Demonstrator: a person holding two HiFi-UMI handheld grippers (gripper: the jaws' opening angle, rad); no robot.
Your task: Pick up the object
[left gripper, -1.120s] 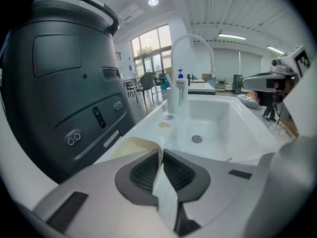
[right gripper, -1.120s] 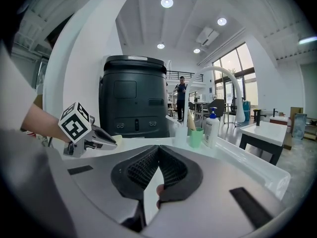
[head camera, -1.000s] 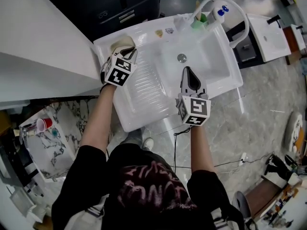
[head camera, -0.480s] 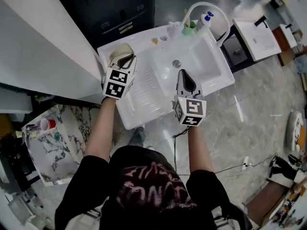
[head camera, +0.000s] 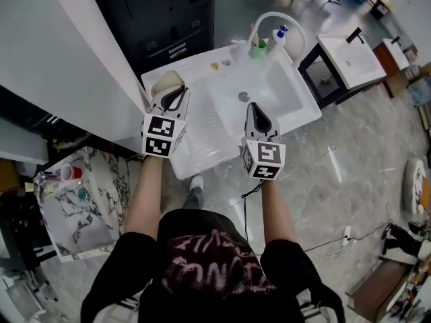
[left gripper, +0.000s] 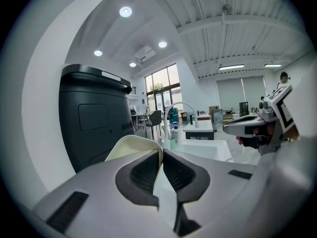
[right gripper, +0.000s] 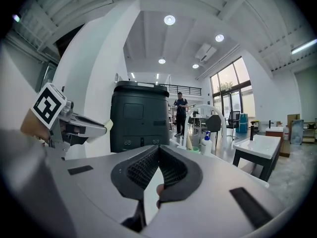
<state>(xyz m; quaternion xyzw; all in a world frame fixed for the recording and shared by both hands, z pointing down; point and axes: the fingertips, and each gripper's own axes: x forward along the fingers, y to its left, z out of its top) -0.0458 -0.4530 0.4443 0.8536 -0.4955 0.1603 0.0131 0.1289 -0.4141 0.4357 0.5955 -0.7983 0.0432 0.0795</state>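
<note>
The cream object (head camera: 166, 81), thin-edged and curved, sits in the tips of the left tool (head camera: 175, 91). We cannot tell exactly what it is. The left gripper view shows the two dark pads clenched on its near edge. The rest of it fans out ahead of the jaws and a little to their left.

From above, the object hangs over the back left corner of the white sink (head camera: 303, 116), near the dark cabinet (head camera: 168, 19). We judge it is already clear of the surface, since nothing seems to touch it but the pads.

Its long axis seems to run roughly along the tool's own line, pointing away from us. The left hand is the one that has it. The right tool (head camera: 256, 108) is well apart, over the front of the basin, with its jaws pressed together and nothing gripped between them.

Both forearms reach straight forward from the body. Both tools point away from us, close to level and dipping only slightly. The left one angles a touch toward the basin and the curved faucet (head camera: 269, 17) beyond it.

We reckon the pick-up itself is done. The next move only calls for keeping that pinch firm, because the hold is on a thin edge and the piece could pivot or slip.
</note>
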